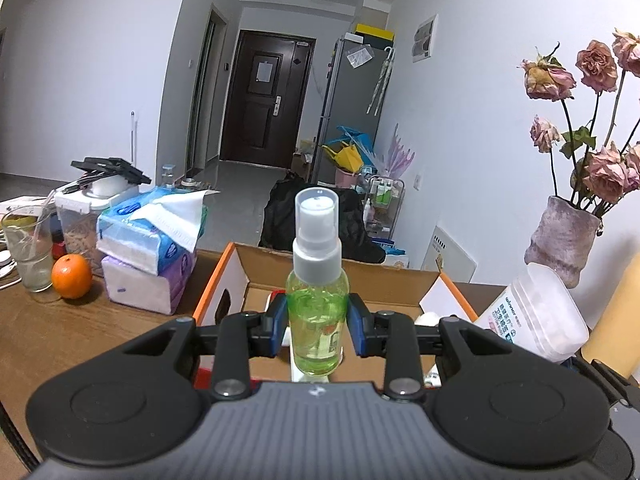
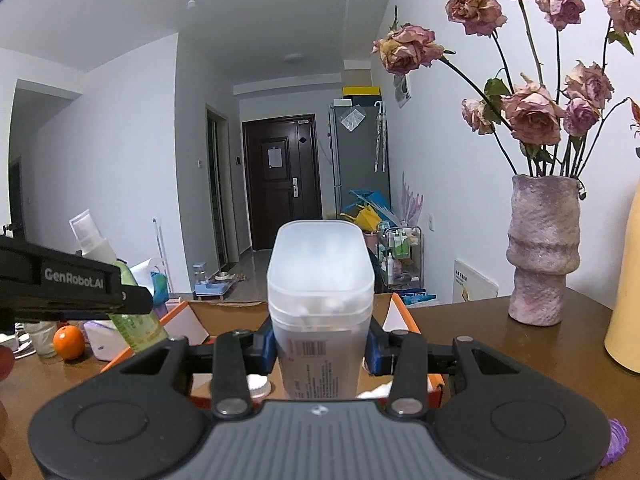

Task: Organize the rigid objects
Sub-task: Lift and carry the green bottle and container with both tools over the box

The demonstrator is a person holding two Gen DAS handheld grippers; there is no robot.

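With my left gripper (image 1: 318, 326) clamped on the upright green clear-plastic spray bottle (image 1: 317, 312) and my right gripper (image 2: 320, 346) clamped on the frosted white plastic canister (image 2: 320, 300), both above the open orange-edged cardboard box (image 1: 240, 276), I should lower each straight into a free spot.

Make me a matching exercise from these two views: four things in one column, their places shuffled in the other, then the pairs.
1. spray bottle
2. white container
3. orange
4. vase

A. on the table, holding dried roses
B. clamped in the right gripper
C. on the table beside the tissue packs
D. clamped in the left gripper

Pairs: 1-D, 2-B, 3-C, 4-A
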